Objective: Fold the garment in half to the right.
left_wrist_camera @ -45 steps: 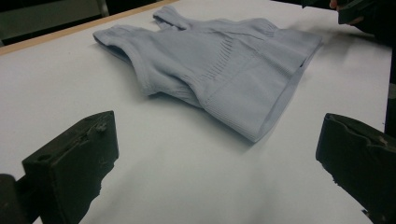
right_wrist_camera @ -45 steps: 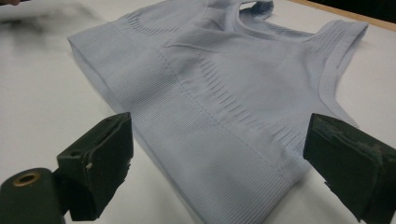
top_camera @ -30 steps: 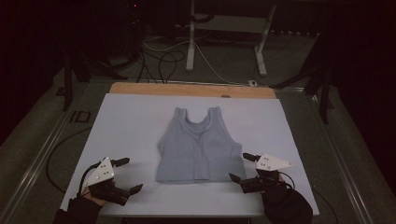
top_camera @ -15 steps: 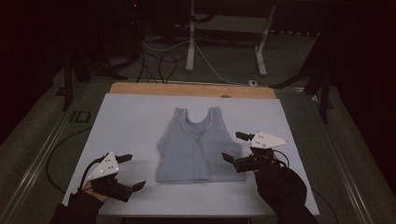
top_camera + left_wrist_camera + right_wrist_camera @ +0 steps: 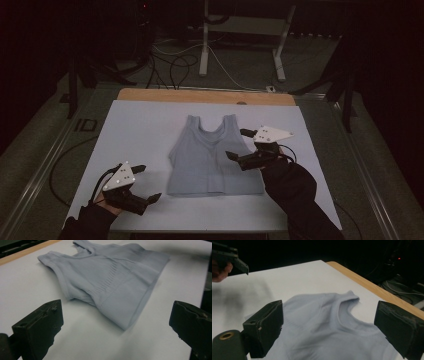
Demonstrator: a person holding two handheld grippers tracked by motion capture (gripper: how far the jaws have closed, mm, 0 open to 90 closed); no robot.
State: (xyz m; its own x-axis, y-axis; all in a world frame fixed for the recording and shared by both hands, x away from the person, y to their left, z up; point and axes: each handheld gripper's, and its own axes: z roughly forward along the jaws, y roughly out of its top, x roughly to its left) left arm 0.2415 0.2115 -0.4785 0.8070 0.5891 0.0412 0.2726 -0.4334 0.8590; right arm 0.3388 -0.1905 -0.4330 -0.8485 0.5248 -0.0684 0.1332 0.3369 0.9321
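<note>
- My left gripper (image 5: pixel 141 183) sits jaws spread near the desk's (image 5: pixel 145 125) front-left corner.
- My right gripper (image 5: pixel 238 145), jaws spread, hovers over the grey top's (image 5: pixel 210 160) right edge.
- I can read no writing on the top.

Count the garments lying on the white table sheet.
1: a pale grey-blue ribbed sleeveless top lies flat mid-sheet, between the open left gripper near its hem corner and the open right gripper over its side.

Right claw (image 5: pixel 239 144) moved forward, now over tank top (image 5: pixel 212 156) right edge; left claw (image 5: pixel 148 182) barely shifted.
</note>
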